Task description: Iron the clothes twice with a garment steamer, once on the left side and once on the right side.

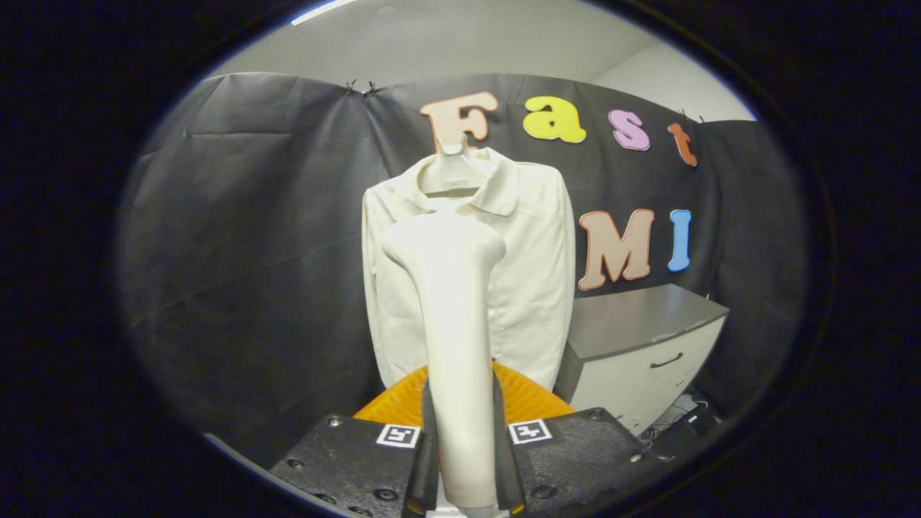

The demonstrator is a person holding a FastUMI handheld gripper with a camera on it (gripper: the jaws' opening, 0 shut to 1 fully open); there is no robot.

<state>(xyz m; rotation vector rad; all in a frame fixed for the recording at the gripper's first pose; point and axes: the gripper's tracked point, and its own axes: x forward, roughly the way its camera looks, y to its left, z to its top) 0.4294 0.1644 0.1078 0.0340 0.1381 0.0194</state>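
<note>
1. My gripper [460, 432] jaws are clamped on the cream garment steamer [450, 324], handle upright between them.
2. Steamer head sits in front of the white shirt [532, 273], hung on a hanger [452, 169] beyond.
3. Grey cabinet [640, 345] stands right of the shirt.

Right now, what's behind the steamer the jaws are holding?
Behind the cream garment steamer, clamped in the gripper, a white shirt hangs on a hanger against the black cloth wall. The steamer's body covers the shirt's middle, so its front placket cannot be seen.
</note>
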